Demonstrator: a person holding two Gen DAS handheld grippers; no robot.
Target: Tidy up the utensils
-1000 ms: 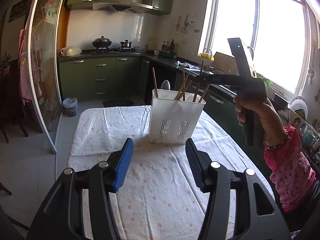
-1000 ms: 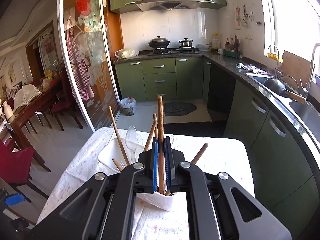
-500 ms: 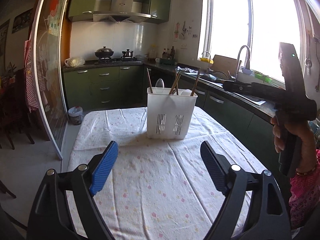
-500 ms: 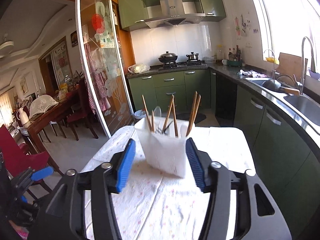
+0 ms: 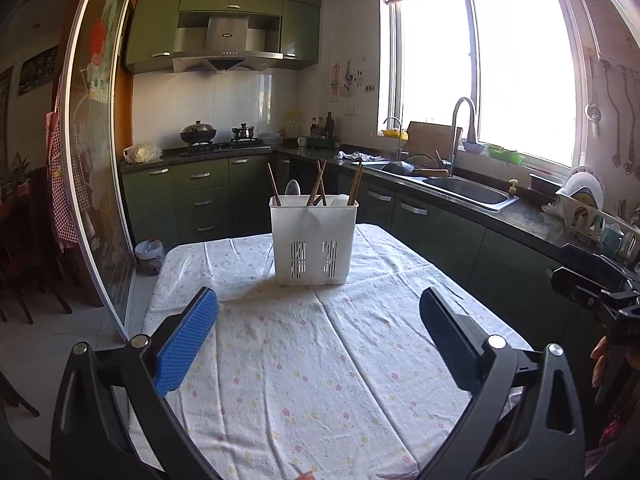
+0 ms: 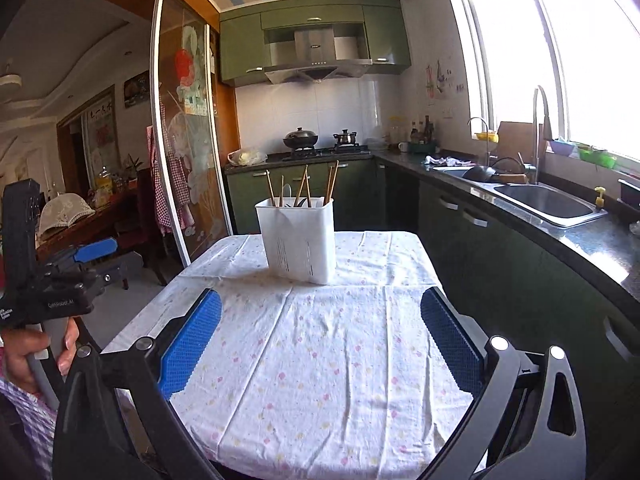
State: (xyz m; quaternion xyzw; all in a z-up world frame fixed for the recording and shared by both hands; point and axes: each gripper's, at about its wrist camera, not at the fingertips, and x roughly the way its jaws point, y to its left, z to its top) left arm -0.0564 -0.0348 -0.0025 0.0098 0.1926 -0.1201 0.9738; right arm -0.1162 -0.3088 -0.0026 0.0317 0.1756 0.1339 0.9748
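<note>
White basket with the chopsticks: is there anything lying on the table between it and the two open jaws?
Nothing but bare flowered tablecloth lies before the white basket; both wrist views show it.

Ahead of both your tools stands a table (image 5: 404, 248) covered edge to edge by a white tablecloth (image 5: 304, 360) printed with small pink and yellow flowers; the cloth is creased, with a fold line running across it just beyond your fingertips. Directly on the cloth, past the tips and toward the table's far end, a white plastic utensil caddy (image 5: 314, 240) stands upright, with slotted vents low on its near wall. Wooden chopsticks (image 5: 354, 183) and a spoon (image 5: 292, 188) stick up out of it. From your right tool, the caddy (image 6: 298, 240) sits slightly left of centre.
</note>
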